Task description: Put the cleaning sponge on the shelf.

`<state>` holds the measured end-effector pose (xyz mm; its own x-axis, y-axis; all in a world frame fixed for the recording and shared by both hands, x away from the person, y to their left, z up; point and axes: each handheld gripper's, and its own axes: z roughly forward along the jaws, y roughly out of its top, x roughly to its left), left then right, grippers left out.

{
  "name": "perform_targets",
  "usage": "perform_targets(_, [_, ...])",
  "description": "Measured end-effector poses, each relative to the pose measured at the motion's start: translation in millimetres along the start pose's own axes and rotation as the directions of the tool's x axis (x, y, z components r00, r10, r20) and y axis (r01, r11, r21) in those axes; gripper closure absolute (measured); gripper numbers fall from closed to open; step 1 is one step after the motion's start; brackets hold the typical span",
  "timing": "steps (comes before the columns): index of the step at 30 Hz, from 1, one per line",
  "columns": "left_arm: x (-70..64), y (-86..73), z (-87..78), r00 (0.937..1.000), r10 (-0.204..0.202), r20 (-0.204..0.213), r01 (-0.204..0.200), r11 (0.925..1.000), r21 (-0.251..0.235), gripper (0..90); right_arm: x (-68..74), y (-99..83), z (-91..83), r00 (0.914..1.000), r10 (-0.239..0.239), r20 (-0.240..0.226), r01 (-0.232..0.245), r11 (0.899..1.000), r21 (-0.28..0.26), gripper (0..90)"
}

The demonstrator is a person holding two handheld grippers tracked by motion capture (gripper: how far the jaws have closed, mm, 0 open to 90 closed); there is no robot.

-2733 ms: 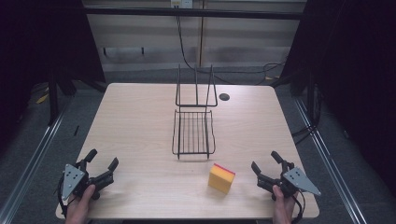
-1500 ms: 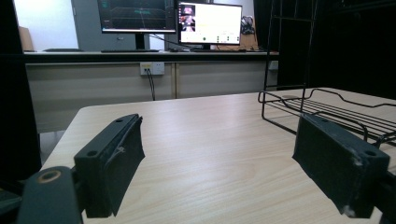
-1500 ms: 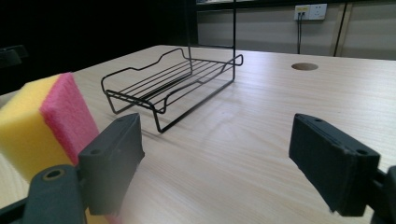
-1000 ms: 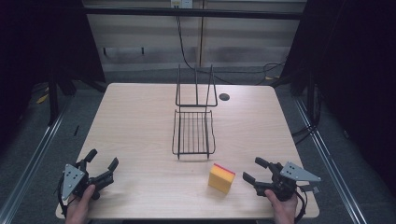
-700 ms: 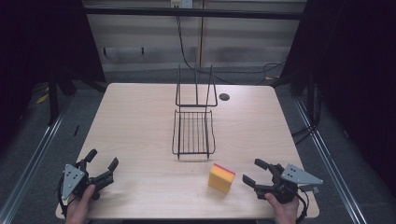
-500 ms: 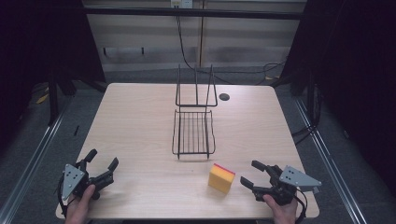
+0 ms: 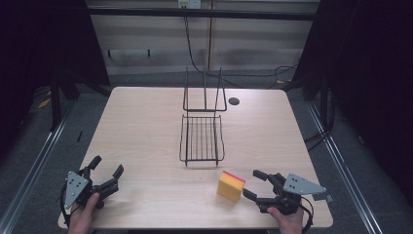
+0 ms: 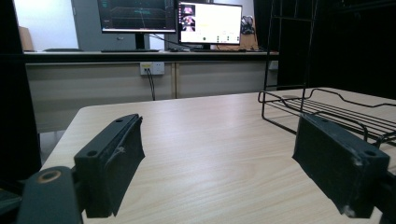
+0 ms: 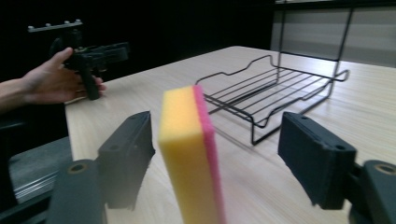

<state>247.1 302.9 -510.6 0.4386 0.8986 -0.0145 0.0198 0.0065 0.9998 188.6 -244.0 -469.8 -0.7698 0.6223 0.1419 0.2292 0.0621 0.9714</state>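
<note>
A yellow sponge with a pink side (image 7: 230, 185) stands on edge on the wooden table (image 7: 146, 126), near the front right. My right gripper (image 7: 254, 184) is open just right of it, jaws pointing left at it. In the right gripper view the sponge (image 9: 189, 154) stands upright between and just ahead of the wide-apart jaws, apart from both. A black wire rack (image 7: 202, 134) sits at the table's middle. My left gripper (image 7: 106, 165) is open at the front left corner, nothing between its jaws.
The wire rack (image 8: 327, 109) lies ahead and right in the left gripper view. A round cable hole (image 7: 234, 101) is in the table's far right. In the right gripper view the other hand and its gripper (image 9: 91, 58) rest at the far table edge.
My right gripper has turned and slid left toward the sponge, its open jaws now close to it. The left gripper and the sponge have stayed still.
</note>
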Motion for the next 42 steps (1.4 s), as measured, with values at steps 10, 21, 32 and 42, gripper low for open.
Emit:
perform_targets(10, [0.0,0.0,0.0,1.0,0.0,0.0,0.0,1.0,0.0,15.6,3.5,-3.2,13.3,0.9995,-0.017,-0.028,0.017,1.0,0.018,37.7])
perform_targets(21, [0.0,0.0,0.1,1.0,0.0,0.0,0.0,1.0,0.0,15.6,0.5,-12.6,23.1,0.9989,-0.012,-0.046,0.014,0.999,0.043,43.9])
perform_targets(32, [0.0,0.0,0.0,1.0,0.0,0.0,0.0,1.0,0.0,15.7,0.2,-14.3,31.0,0.9969,-0.034,-0.071,0.038,0.998,0.051,51.9])
perform_targets(42, [0.0,0.0,0.1,1.0,0.0,0.0,0.0,1.0,0.0,15.6,-0.2,-13.5,33.0,0.9957,-0.045,-0.081,0.049,0.997,0.052,59.5])
